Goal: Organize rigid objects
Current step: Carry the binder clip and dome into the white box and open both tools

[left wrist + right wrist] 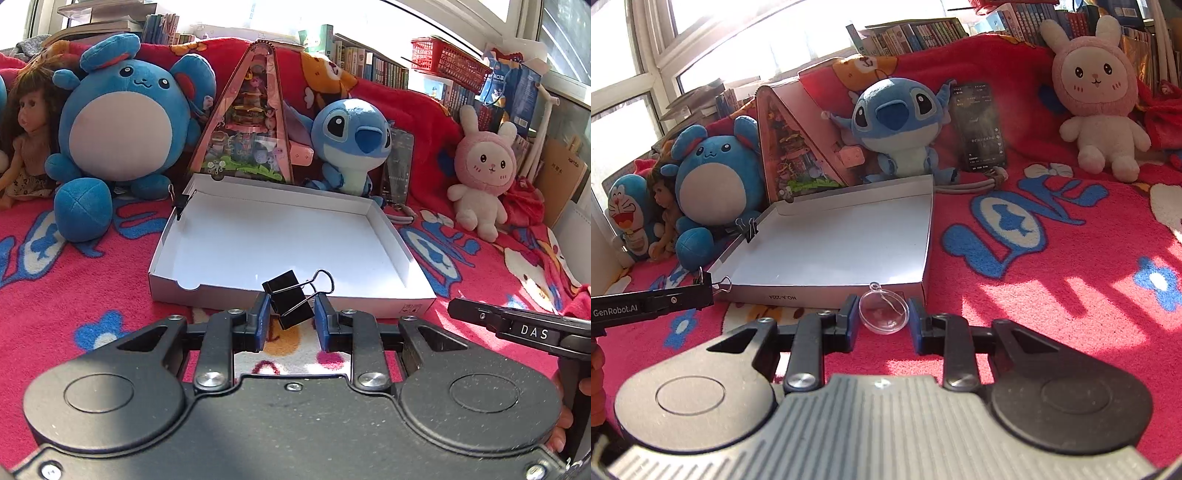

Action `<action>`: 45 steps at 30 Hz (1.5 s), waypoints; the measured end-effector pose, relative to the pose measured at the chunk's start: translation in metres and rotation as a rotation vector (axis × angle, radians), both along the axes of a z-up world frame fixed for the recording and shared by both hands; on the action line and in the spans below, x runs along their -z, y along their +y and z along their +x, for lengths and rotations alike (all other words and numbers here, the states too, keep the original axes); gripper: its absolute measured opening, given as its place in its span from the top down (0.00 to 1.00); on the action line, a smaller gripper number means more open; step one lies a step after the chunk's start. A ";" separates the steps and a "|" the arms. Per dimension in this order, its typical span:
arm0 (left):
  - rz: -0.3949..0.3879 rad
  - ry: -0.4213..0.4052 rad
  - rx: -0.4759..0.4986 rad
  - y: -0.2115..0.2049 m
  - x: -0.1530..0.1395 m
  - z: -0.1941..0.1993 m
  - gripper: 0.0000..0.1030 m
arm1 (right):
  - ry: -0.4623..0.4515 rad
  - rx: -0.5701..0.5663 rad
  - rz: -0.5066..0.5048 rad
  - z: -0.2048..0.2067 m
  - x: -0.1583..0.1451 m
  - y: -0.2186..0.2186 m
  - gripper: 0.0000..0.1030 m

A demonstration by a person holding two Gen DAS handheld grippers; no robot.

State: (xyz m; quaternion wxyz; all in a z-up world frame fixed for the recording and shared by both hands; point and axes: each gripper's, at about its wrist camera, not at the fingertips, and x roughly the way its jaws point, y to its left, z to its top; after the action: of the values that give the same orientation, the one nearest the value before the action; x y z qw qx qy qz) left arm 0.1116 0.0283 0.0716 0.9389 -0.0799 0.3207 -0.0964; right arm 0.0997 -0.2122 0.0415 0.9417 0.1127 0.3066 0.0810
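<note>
Two grippers hold items near the white tray (on the red blanket): left gripper pinches a black binder clip; right gripper pinches a clear round ornament.

Left gripper clamps black binder clip before white box

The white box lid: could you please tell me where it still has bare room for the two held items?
Nearly the whole floor of the white box lid is bare, bordered by its four low walls. Only the far left rim carries a clipped binder clip. Behind the far wall it is crowded: the plush toys and triangular toy box press close.
</note>
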 end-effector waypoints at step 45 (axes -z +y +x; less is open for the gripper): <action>0.111 0.124 -0.125 -0.001 0.058 0.152 0.76 | 0.071 -0.052 -0.206 0.161 0.047 0.039 0.68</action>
State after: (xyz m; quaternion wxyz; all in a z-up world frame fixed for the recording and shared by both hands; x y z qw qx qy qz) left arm 0.2632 0.0273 0.0136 0.9244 -0.0535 0.3774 -0.0145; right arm 0.2609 -0.1736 -0.0051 0.9344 0.0098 0.3493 0.0694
